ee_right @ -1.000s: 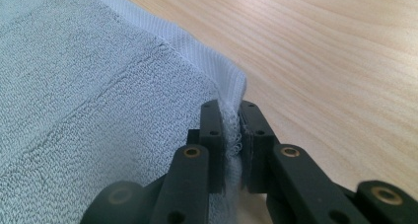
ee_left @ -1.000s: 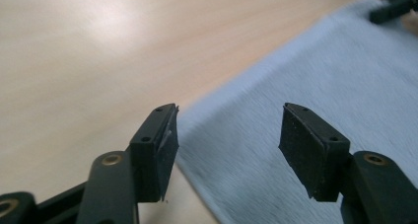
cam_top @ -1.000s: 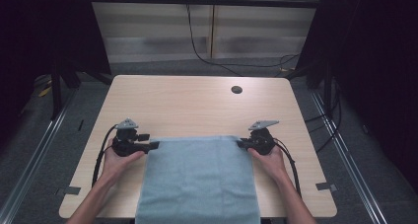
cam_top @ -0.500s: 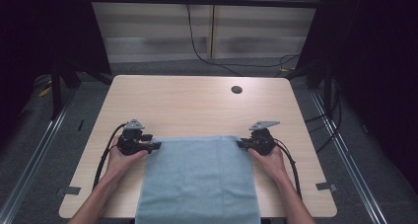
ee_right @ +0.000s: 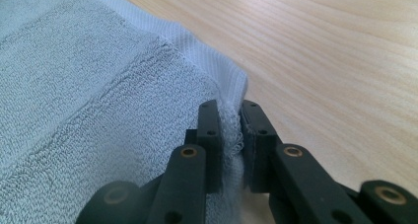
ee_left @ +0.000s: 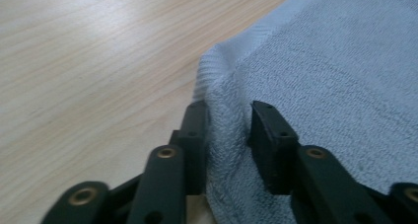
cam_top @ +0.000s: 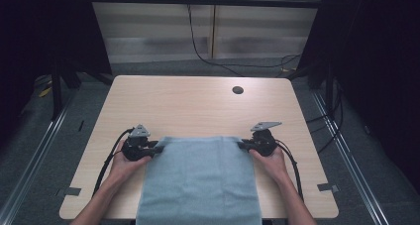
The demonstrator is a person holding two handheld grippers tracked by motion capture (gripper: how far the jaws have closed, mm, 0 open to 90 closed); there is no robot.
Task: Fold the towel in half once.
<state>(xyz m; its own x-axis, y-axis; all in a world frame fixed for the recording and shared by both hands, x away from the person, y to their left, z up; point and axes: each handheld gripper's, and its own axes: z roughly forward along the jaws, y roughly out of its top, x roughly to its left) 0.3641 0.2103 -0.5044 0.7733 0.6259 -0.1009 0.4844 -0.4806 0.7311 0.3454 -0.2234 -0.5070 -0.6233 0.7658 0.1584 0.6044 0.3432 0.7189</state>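
Both tongs are gripping the towel (cam_top: 200,178) at its far corners: the left gripper (ee_left: 227,135), whose jaws have just been closing, is pinching a thick fold, and the right gripper (ee_right: 229,135) is clamping the hem tightly. That towel is lying on the table's (cam_top: 198,106) near half, overhanging its near edge. With both corners seemingly secured, the next move likely calls for lifting together, keeping the far hem taut.

Bare tabletop (cam_top: 198,106) beyond towel (cam_top: 200,180)
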